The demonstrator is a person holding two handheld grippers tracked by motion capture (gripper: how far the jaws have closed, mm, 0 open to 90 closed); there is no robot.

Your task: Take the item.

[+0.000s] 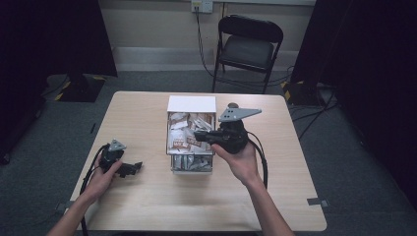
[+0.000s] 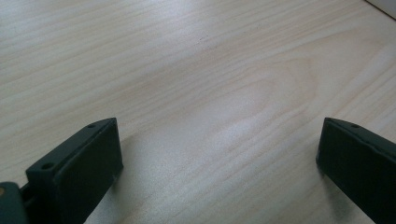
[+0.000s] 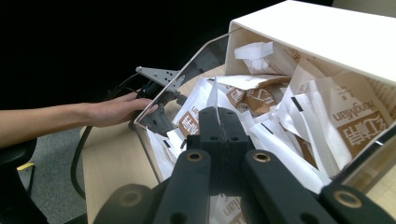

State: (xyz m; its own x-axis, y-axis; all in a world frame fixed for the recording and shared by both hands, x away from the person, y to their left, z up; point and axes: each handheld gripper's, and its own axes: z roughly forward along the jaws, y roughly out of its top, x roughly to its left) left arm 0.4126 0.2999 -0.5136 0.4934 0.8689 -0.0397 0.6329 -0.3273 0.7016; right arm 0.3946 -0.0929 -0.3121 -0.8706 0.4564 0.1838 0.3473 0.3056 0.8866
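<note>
On the pale wooden table (image 1: 147, 196), a clear drawer (image 1: 172, 147) stands pulled out of its white box (image 1: 192, 103), heaped with brown-and-white sachets (image 1: 183, 135). Seen from above, the right gripper (image 1: 199, 135) hangs over the sachets; its own camera reveals the jaws pressed together on the thin edge of a white sachet (image 3: 215, 95). The left gripper (image 1: 134, 168) rests on the table well left of the drawer, and its view shows the jaws wide apart over bare wood grain (image 2: 210, 84). Beyond the table stand a black folding chair (image 1: 248, 46), grey carpet and dark curtains.
</note>
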